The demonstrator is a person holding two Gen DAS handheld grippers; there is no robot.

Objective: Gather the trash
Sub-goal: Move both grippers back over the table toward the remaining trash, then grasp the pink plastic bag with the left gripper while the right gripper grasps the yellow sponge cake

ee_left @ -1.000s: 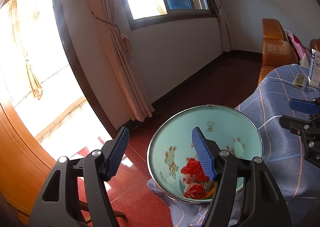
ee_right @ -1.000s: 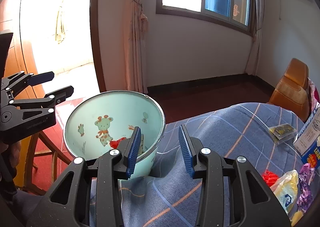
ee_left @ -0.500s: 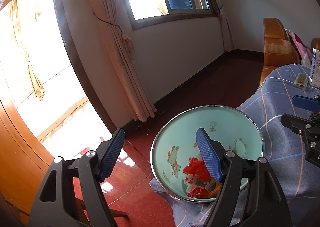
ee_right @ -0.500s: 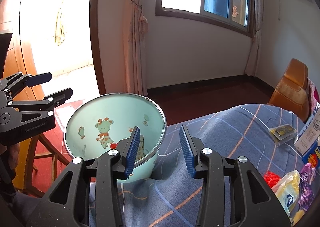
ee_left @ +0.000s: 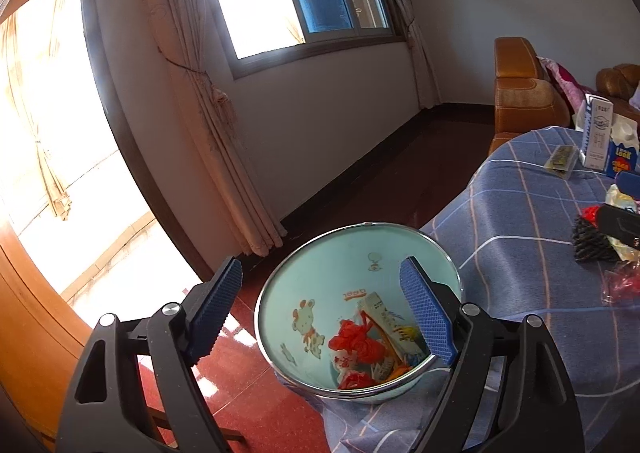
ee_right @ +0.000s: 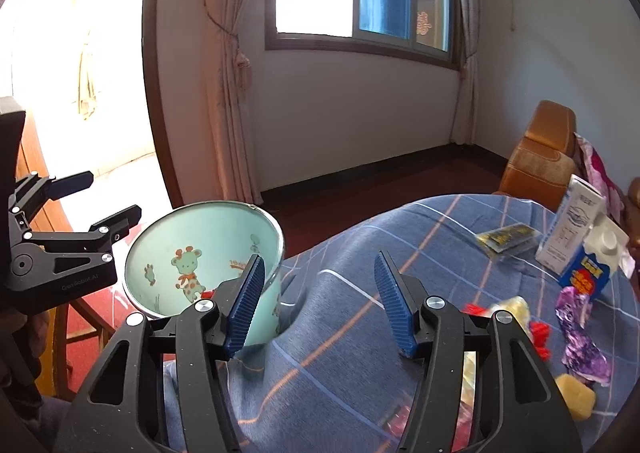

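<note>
Nearest your left hand, the left gripper (ee_left: 320, 309) has its jaws spread wide with nothing between the pads; they have just been opening. Under its right finger, at about 5 o'clock in that view, the bin (ee_left: 448, 265) stands at the edge of the blue checked tablecloth (ee_left: 520, 237), pale green inside with cartoon animals. Red wrappers (ee_left: 356, 345) and a printed carton (ee_left: 384, 317) lie at its bottom.

Nearest your right hand, the right gripper (ee_right: 318, 301) is also open and empty, and its jaws have just been widening too. The bin (ee_right: 176, 229) sits at 9 o'clock of it, just beside the left finger, with the other gripper (ee_right: 76, 213) hovering further out at the left edge of the view.

At 3 o'clock on the cloth, loose trash is scattered: a purple wrapper (ee_right: 576, 329), red scraps (ee_right: 538, 337), a yellow piece (ee_right: 574, 395). Farther on, at 2 o'clock, a milk carton (ee_right: 588, 261) stands upright against a white box (ee_right: 568, 229), with a clear packet (ee_right: 506, 239) lying near them. Beyond the table, an orange armchair (ee_right: 540, 157) stands by the wall.
</note>
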